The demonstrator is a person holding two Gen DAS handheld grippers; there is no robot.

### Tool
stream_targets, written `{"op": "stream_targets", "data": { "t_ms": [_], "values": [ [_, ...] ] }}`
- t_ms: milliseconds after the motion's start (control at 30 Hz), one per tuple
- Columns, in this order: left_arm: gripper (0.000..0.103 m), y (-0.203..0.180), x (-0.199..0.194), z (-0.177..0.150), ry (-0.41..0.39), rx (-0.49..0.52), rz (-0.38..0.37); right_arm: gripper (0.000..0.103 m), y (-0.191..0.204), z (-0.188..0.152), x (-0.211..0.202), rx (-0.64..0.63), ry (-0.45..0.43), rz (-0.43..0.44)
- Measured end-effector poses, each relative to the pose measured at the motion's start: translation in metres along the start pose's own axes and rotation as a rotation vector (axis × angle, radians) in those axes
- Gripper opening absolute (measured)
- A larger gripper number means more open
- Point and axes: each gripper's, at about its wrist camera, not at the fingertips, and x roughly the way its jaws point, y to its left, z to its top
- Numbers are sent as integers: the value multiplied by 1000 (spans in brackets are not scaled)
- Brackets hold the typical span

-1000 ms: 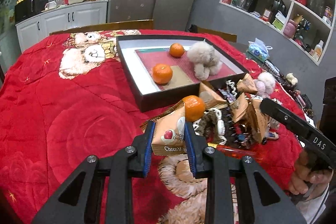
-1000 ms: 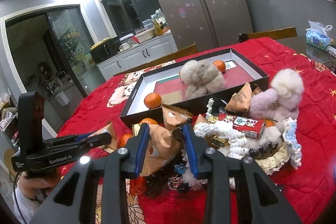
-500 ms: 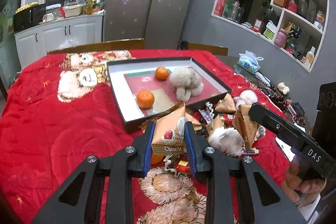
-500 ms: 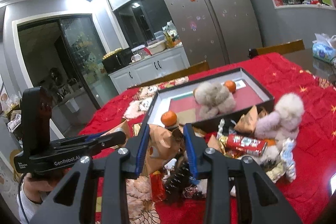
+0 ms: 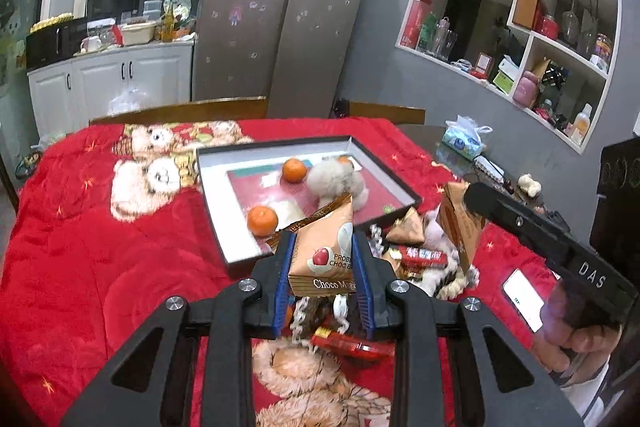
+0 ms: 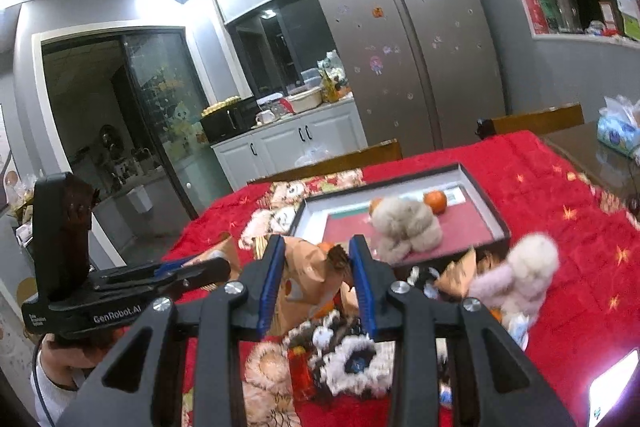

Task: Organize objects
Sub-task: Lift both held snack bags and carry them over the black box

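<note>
My left gripper (image 5: 322,263) is shut on a peach Choco snack packet (image 5: 326,251) and holds it above the pile of small items (image 5: 404,263) on the red blanket. My right gripper (image 6: 316,279) is shut on a brown snack packet (image 6: 308,275), also lifted over the pile (image 6: 352,355). Behind the pile lies a black shallow box (image 5: 208,187) with two oranges (image 5: 262,221) and a beige plush toy (image 5: 338,179); it also shows in the right wrist view (image 6: 486,203). A pink-white plush toy (image 6: 520,275) sits by the pile.
The red bear-print blanket (image 5: 80,247) covers the table. A lit phone (image 5: 524,301) lies at the right. A tissue pack (image 5: 464,139) lies at the far right edge. Wooden chair backs (image 5: 180,113) stand behind the table. The right gripper's body (image 5: 552,247) shows in the left wrist view.
Both grippers have risen and pulled back from the pile with their packets still held. The box and pile now look farther away and lower.
</note>
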Motion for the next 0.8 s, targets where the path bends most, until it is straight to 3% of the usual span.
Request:
{"op": "stream_targets", "data": {
  "t_ms": [467,800],
  "values": [
    [27,-15,15,63,-54,33,93,33,12,64,19,-100,-19,12],
    [27,12,51,99,-92,-34,121,33,-12,91,57,-97,-11,-24]
  ]
}}
